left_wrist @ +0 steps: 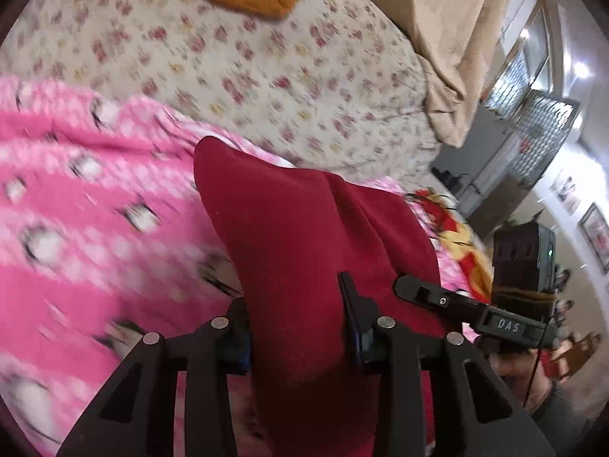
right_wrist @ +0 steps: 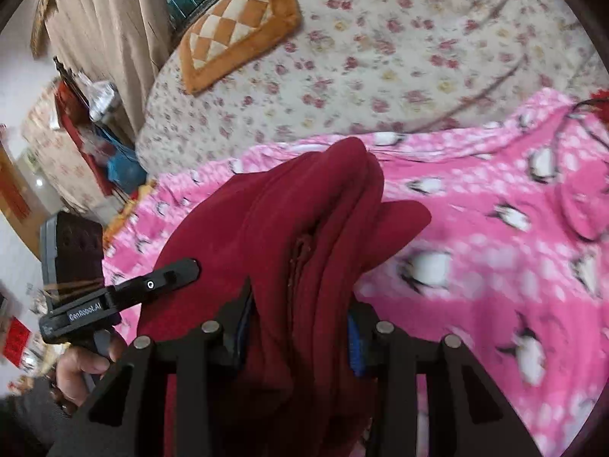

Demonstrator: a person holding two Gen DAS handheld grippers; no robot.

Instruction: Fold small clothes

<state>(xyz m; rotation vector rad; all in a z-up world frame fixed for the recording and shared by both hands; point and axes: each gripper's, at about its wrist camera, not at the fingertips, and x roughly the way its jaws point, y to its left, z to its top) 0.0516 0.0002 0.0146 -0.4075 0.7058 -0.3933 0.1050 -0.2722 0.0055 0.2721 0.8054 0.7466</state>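
Both grippers, left gripper [left_wrist: 297, 327] and right gripper [right_wrist: 300, 323], sit clamped on the dark red garment [left_wrist: 304, 228], a soft, limp, light fleece best pinched at its edges

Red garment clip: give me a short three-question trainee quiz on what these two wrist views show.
1. True or false: the left gripper is shut on the red garment.
2. Multiple choice: what lies right under the garment? A) bare floor B) pink penguin blanket C) wooden table
3. Fill in: farther back, on the floral bedspread, lies an orange checked ____.

Key:
1. True; the right gripper is shut on it too, and its jaws hold a bunched fold.
2. B.
3. Cushion.
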